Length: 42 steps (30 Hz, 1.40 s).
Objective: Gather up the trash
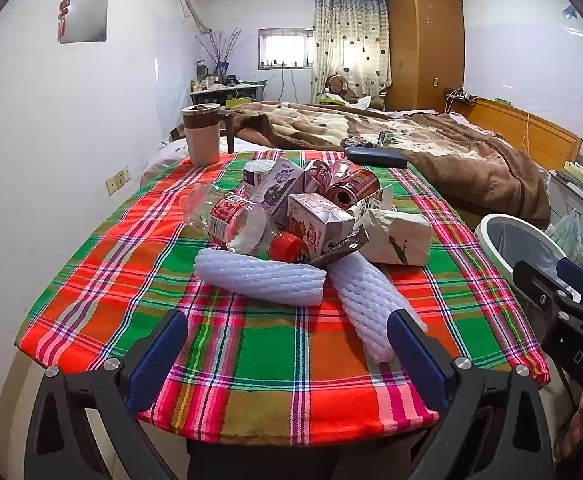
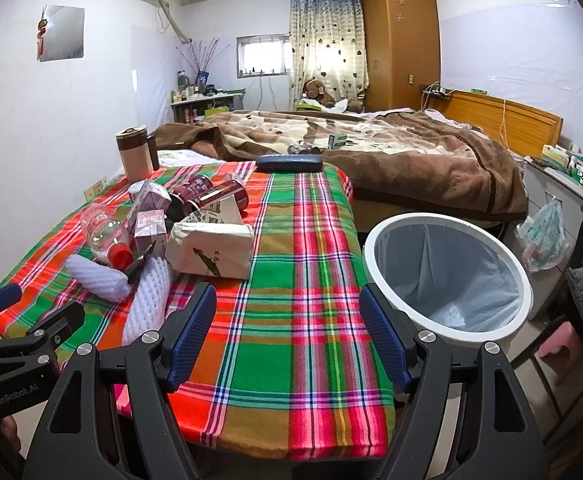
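A heap of trash lies on the plaid tablecloth (image 1: 251, 344): two white foam nets (image 1: 261, 280), a clear bottle with a red cap (image 1: 235, 222), milk cartons (image 1: 317, 222), red cans (image 1: 351, 188) and a white tissue pack (image 1: 397, 236). My left gripper (image 1: 287, 344) hovers open over the table's near edge, just short of the foam nets, holding nothing. My right gripper (image 2: 287, 336) is open and empty above the table's right front corner. A white trash bin (image 2: 447, 272) with a grey liner stands beside the table on the right. The heap (image 2: 151, 240) sits left of the right gripper.
A brown-and-cream mug (image 1: 203, 134) and a dark case (image 1: 375, 157) sit at the table's far edge. A bed with a brown blanket (image 1: 411, 140) lies behind. A plastic bag (image 2: 543, 236) hangs on a white cabinet at right, with a pink stool (image 2: 559, 348) below.
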Available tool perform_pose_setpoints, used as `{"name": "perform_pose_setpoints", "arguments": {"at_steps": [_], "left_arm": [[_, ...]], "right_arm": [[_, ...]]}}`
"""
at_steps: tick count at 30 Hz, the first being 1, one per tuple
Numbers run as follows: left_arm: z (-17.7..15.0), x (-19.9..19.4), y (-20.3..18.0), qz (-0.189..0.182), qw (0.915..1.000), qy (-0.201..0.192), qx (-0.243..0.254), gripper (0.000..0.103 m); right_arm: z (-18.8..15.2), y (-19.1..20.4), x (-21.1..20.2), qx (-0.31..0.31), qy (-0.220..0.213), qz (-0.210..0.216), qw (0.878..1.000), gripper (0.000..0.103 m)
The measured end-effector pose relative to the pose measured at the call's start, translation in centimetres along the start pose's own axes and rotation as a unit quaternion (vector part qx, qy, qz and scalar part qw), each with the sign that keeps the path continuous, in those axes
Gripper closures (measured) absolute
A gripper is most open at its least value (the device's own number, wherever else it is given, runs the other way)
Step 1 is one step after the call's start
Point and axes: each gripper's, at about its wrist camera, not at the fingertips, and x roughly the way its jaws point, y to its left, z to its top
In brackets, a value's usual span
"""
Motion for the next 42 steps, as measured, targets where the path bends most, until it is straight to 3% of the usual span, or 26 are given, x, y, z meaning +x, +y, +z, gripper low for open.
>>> {"name": "perform_pose_setpoints", "arguments": {"at_steps": [4, 12, 20, 25, 30, 34, 38, 42], "left_arm": [[0.0, 0.7, 0.3, -0.006, 0.9999, 0.012, -0.001, 0.002], [-0.2, 2.8, 1.7, -0.080, 0.9949, 0.051, -0.036, 0.004], [0.9, 5.2, -0.7, -0.116, 0.9897, 0.079, -0.030, 0.006], [1.5, 7.5, -2.2, -0.119, 0.9878, 0.098, -0.024, 0.026], [1.5, 8.5, -3.1, -0.129, 0.9858, 0.107, -0.012, 0.038], [1.2, 9.4, -2.7, -0.151, 0.9800, 0.129, -0.015, 0.060], [0.9, 9.1, -1.7, -0.146, 0.9814, 0.124, -0.013, 0.069], [0.7, 8.6, -0.4, -0.143, 0.9818, 0.124, -0.015, 0.072]], "right_arm": [[0.0, -0.1, 0.6, 0.003, 0.003, 0.014, 1.000, 0.028], [0.2, -1.6, 3.0, 0.004, 0.017, 0.023, 1.000, 0.028], [1.2, -2.2, 4.5, -0.008, 0.032, 0.028, 0.999, 0.028], [2.1, -2.3, 4.8, -0.011, 0.024, 0.050, 0.998, 0.028], [3.0, -1.6, 5.9, -0.029, 0.027, 0.073, 0.997, 0.028], [3.4, -0.9, 7.2, -0.038, 0.043, 0.092, 0.994, 0.028], [3.2, -0.4, 8.8, -0.024, 0.074, 0.117, 0.990, 0.028], [3.3, 0.9, 9.2, -0.043, 0.074, 0.147, 0.985, 0.028]]}}
